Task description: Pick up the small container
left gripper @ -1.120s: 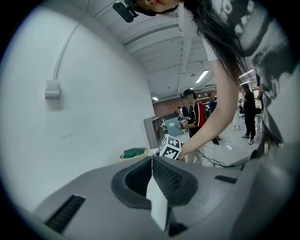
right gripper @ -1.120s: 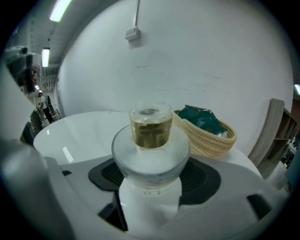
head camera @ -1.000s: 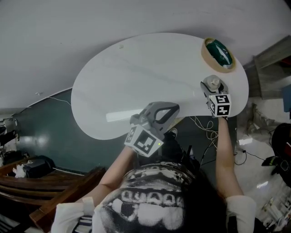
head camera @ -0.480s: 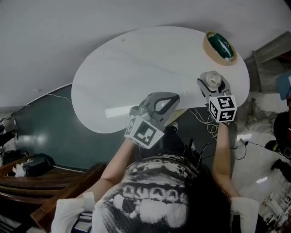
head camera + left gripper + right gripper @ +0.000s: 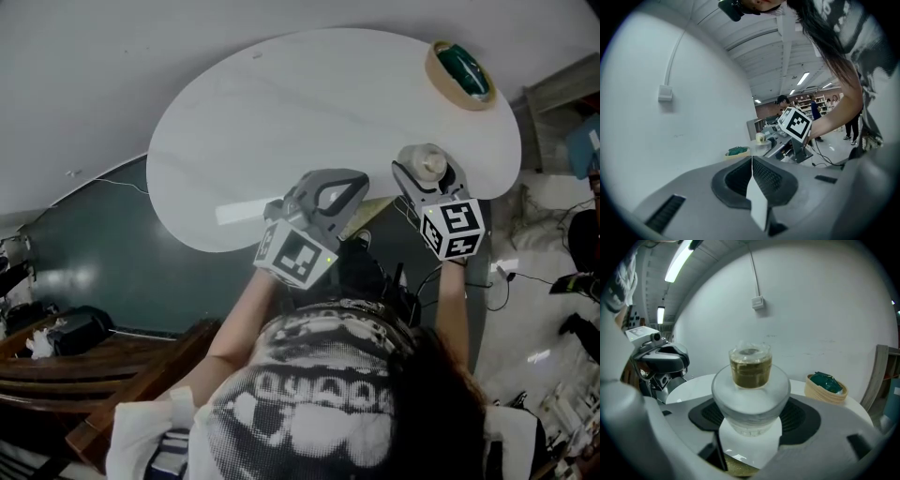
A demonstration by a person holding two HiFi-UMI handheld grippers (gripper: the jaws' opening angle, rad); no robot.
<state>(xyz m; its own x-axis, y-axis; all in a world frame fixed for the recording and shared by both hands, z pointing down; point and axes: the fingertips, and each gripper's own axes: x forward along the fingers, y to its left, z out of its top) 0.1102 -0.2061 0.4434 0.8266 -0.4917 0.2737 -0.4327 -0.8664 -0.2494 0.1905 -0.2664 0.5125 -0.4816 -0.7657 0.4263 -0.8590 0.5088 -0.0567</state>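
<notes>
Two grippers are out in front of the person's patterned top [image 5: 309,403], and we start closest in. The left gripper [image 5: 345,183] sits at the near rim of the white table [image 5: 262,122], jaws pressed flat together with nothing between them; its own camera shows the two pads meeting in one thin seam.

Just to its right is the right gripper [image 5: 424,173], marker cube [image 5: 452,228] facing up; and there it is, the small container [image 5: 751,390], squarely between the jaws. They stand wide and clamp its frosted round body on both sides; on top sits a clear cup-like part with something olive-brown inside. From above, the container hangs over the table's near right rim, beside the left gripper but apart from it.

Moving out, the tabletop is a broad, rounded white slab. At its far right rim stands a tan basket [image 5: 436,70] with something dark green [image 5: 466,67] in it, well apart from the container. Down at the lower left there is dark wooden furniture [image 5: 112,361] on a dark floor.

Farthest back is a plain white wall [image 5: 811,310], with a small box [image 5: 758,302] mounted on it and a thin cable running up from that.
</notes>
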